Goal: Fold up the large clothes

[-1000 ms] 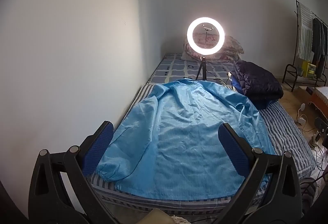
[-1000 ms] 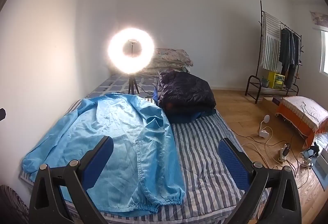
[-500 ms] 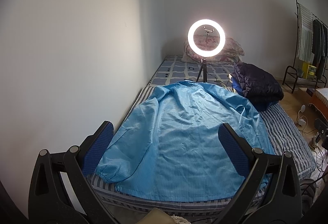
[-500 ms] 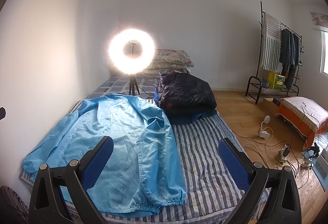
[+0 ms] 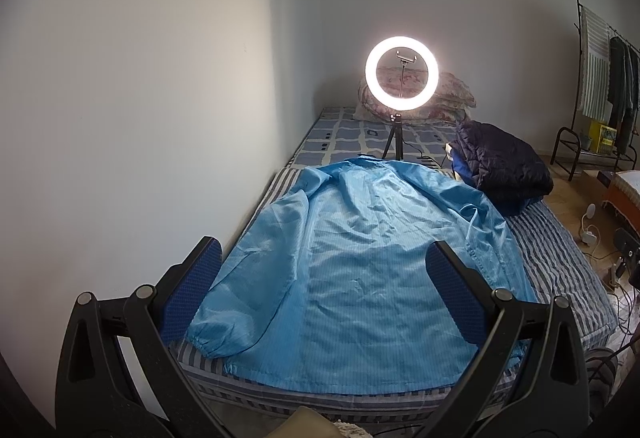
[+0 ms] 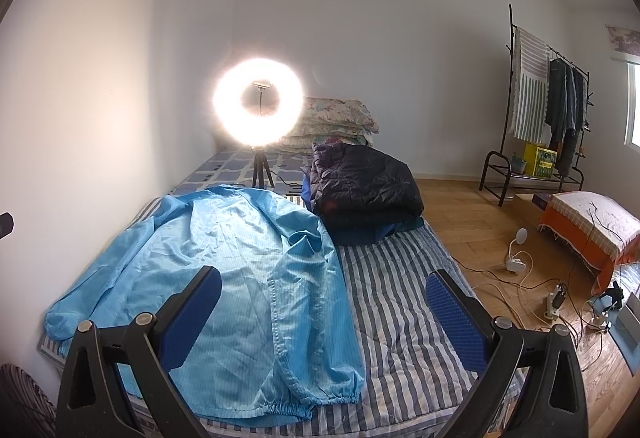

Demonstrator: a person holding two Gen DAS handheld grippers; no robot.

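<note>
A large light-blue jacket (image 5: 352, 278) lies spread flat on the striped bed (image 5: 560, 262), hem at the near edge, sleeves down both sides. It also shows in the right wrist view (image 6: 240, 278), on the left half of the bed (image 6: 400, 310). My left gripper (image 5: 324, 294) is open and empty, held above the jacket's hem. My right gripper (image 6: 320, 318) is open and empty, above the jacket's right sleeve and the bare striped cover.
A lit ring light on a small tripod (image 5: 401, 77) stands on the bed beyond the jacket. A folded dark puffer jacket (image 6: 364, 189) lies at the right, pillows (image 6: 336, 121) behind. A wall runs along the left. Cables (image 6: 520, 278) and a clothes rack (image 6: 540, 117) are on the right.
The left wrist view has tilted slightly, so the jacket and ring light sit a little higher in frame. The right view is almost unchanged. Both grippers stay open.
</note>
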